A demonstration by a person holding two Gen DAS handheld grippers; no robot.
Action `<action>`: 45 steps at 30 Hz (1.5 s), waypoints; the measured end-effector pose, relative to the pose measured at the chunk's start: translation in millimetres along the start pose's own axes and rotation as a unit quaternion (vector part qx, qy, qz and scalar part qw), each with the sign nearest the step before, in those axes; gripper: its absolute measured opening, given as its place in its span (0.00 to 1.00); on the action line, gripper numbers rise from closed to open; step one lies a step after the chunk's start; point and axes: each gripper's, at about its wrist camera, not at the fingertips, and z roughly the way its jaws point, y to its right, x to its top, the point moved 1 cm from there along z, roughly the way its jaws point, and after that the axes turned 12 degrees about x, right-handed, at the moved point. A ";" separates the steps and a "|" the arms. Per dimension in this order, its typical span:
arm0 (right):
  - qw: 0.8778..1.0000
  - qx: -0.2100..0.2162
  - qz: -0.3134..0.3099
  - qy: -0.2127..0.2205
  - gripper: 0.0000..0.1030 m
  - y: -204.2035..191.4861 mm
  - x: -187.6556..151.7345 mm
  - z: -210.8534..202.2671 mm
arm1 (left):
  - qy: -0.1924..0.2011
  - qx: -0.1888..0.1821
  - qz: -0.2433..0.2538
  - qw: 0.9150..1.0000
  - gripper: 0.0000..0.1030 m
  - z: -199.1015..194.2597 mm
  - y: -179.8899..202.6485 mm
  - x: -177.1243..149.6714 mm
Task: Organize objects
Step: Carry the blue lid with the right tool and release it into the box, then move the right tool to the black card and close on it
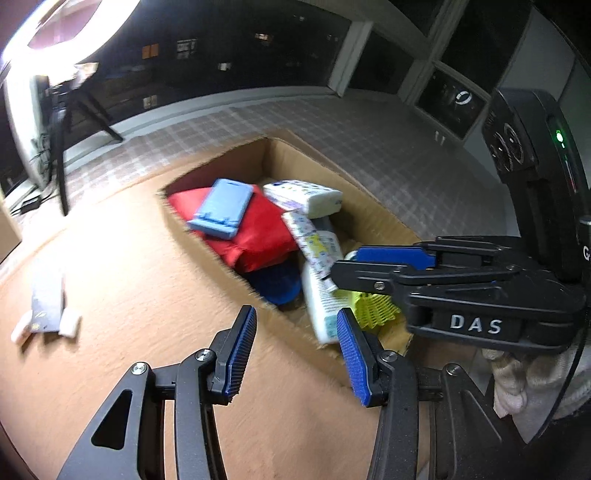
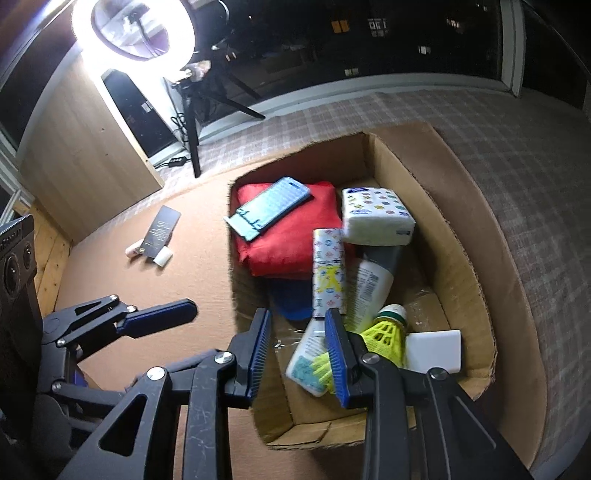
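Jaws, left: I see my left gripper (image 1: 295,354) standing open on nothing, over the brown table (image 1: 122,266).
Jaws, right: my right gripper (image 2: 297,354) is narrowly parted and empty above the open cardboard box (image 2: 461,236).
Box contents: yellow plastic shuttlecock (image 2: 388,332), red fabric pouch (image 2: 291,240), light-blue flat case (image 2: 269,206).
Room: bright ring light (image 2: 133,29), dark windows, checked floor.

Night-time room, one bright lamp burning.
A ring light (image 2: 133,27) glares on its tripod (image 2: 192,122) beside a pale wooden cabinet (image 2: 88,147); dark windows (image 1: 258,48) line the back wall, and checked carpet (image 1: 369,140) runs beyond the brown floor mat (image 2: 147,288).
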 end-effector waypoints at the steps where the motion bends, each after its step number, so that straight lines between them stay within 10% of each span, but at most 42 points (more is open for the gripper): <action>1: 1.000 0.000 -0.004 0.002 0.32 -4.5 -0.6 -0.5 | 0.002 0.006 -0.006 1.000 0.47 -4.7 -5.8 -2.9; 45: 0.990 -0.008 -0.144 0.005 0.56 -195.1 1.7 96.2 | 0.011 0.185 -0.140 0.973 0.47 -124.9 -251.5 -120.3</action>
